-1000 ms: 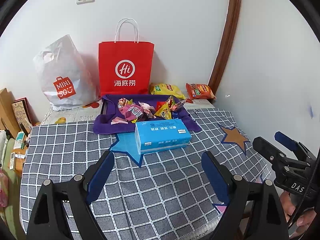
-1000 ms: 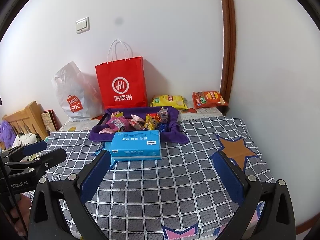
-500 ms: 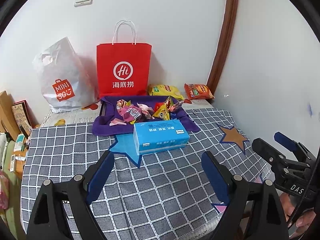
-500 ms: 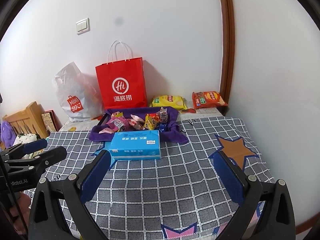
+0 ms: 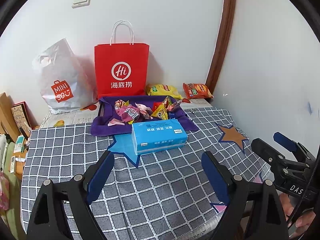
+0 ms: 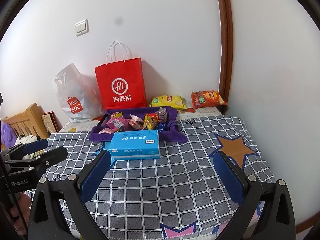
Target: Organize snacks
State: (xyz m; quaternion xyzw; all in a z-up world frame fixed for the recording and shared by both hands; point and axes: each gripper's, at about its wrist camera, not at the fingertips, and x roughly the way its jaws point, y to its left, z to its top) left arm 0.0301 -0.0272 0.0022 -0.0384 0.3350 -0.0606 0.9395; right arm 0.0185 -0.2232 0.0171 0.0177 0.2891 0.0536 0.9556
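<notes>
A pile of small wrapped snacks (image 5: 144,111) (image 6: 140,121) lies on a purple cloth over a tray (image 5: 104,128) (image 6: 176,135) at the back of the checked table. A yellow chip bag (image 5: 163,90) (image 6: 168,101) and an orange chip bag (image 5: 197,90) (image 6: 208,98) lie behind it by the wall. A blue tissue pack (image 5: 159,136) (image 6: 136,143) sits in front of the tray. My left gripper (image 5: 158,160) (image 6: 43,149) hangs open over the near table, nothing between its fingers. My right gripper (image 6: 162,160) (image 5: 274,142) is open too, empty, well short of the tissue pack.
A red paper bag (image 5: 122,70) (image 6: 121,84) and a white plastic bag (image 5: 60,80) (image 6: 76,96) stand against the wall. Wooden furniture and clutter (image 6: 26,120) fill the left side. The table's right edge runs along a wall (image 5: 270,80). A hand (image 5: 300,214) holds the right gripper.
</notes>
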